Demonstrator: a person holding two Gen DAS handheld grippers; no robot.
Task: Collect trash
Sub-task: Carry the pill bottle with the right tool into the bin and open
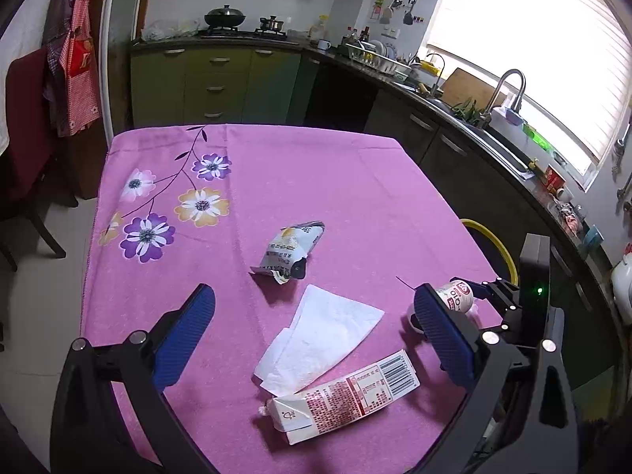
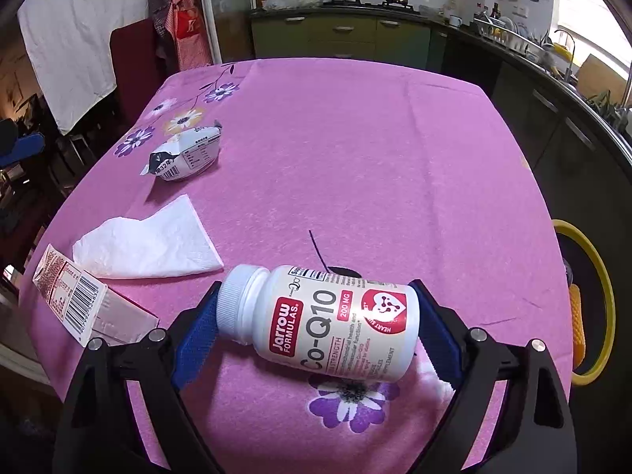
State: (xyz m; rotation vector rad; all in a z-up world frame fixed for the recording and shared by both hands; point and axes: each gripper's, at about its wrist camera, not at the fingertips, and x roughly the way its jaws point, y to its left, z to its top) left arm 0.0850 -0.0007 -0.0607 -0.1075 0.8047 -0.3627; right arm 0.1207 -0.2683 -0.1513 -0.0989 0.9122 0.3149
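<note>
A white Co-Q10 pill bottle (image 2: pixel 328 320) lies sideways between my right gripper's blue pads; the right gripper (image 2: pixel 316 316) is shut on it, above the pink tablecloth. The bottle also shows in the left wrist view (image 1: pixel 458 296). My left gripper (image 1: pixel 312 316) is open and empty, hovering over a white napkin (image 1: pixel 320 339). A flattened carton (image 1: pixel 343 395) lies just in front of the napkin. A crumpled snack wrapper (image 1: pixel 290 252) lies farther back. In the right wrist view the napkin (image 2: pixel 146 245), carton (image 2: pixel 75 296) and wrapper (image 2: pixel 185 154) lie to the left.
The table wears a pink floral cloth (image 1: pixel 300 181). A yellow-rimmed bin (image 2: pixel 592 300) stands past the table's right edge and shows in the left wrist view (image 1: pixel 493 245). Kitchen counters with a sink (image 1: pixel 474 118) run along the right. A chair (image 1: pixel 23 150) stands at the left.
</note>
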